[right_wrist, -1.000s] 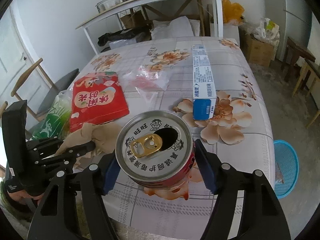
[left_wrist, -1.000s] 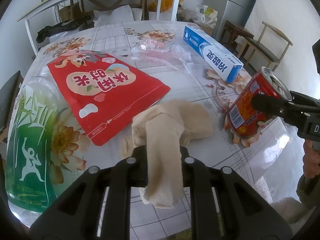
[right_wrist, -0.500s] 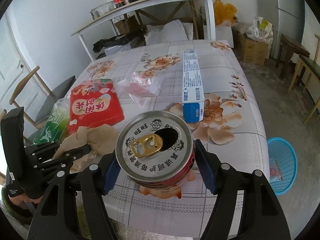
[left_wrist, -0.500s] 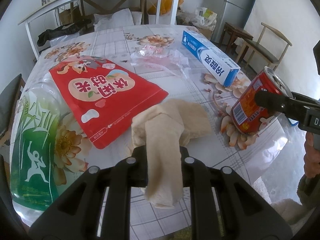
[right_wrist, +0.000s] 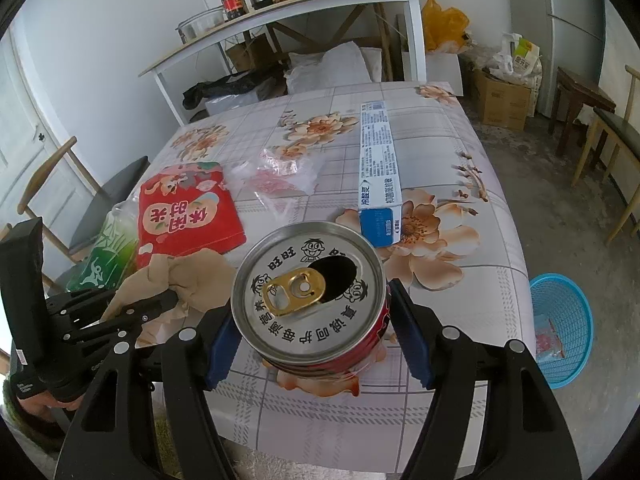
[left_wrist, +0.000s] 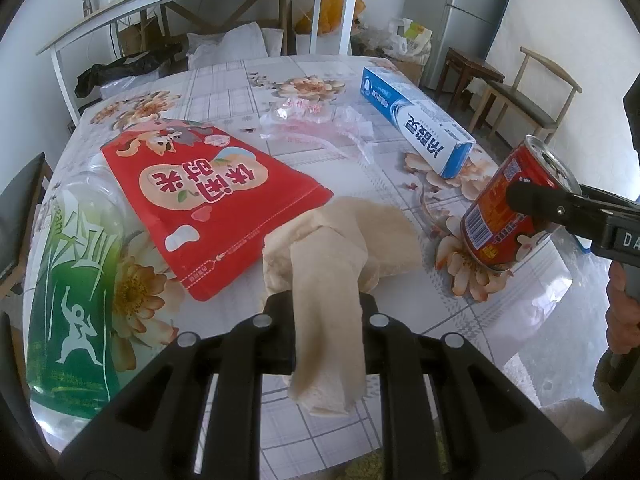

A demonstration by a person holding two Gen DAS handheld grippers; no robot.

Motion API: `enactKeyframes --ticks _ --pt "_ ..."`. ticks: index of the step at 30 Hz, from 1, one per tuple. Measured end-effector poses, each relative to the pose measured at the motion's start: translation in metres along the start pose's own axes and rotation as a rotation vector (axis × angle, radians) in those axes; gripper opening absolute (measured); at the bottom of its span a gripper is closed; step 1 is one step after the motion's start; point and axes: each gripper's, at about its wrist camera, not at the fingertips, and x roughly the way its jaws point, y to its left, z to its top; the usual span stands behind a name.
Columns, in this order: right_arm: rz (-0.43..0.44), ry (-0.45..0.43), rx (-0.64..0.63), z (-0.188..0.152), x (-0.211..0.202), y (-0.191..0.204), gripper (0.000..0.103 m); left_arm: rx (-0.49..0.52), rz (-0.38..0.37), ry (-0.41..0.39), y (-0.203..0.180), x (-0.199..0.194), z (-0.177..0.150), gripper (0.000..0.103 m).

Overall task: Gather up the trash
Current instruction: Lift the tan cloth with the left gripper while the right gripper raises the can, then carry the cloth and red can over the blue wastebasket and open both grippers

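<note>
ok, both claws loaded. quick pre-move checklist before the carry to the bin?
1. Left claw shut on the beige tissue: ok, a strip is pinched between the jaws.
2. Right claw shut on the red can: ok, blue pads on both sides.
3. Can clear of the table: cannot tell, its base looks at the cloth.
4. Can empty: cannot tell, opening is dark; can is tilted.
5. Tissue free of the red snack bag: cannot tell, it bunches right by the bag's edge.
6. Blue basket reachable: ok, on the floor beside the table, open.
</note>
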Motion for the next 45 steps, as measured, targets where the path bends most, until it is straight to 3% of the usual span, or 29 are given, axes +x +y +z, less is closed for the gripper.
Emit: enactKeyframes --ticks 28,38,45 --pt "-0.011 -0.044 0.0 0.006 -0.016 0.008 0.067 0.005 0.004 -0.068 -0.002 -0.023 0.005 0.014" --pt "-0.048 -0.15 0.043 0.02 -0.058 -0.011 0.067 0.056 -0.051 -0.164 -0.023 -0.047 0.032 0.014" --pt "-0.145 -0.236 0.124 0.021 -0.099 -0.049 0.067 0.129 -0.134 -0.23 -0.057 -0.055 0.063 0.014"
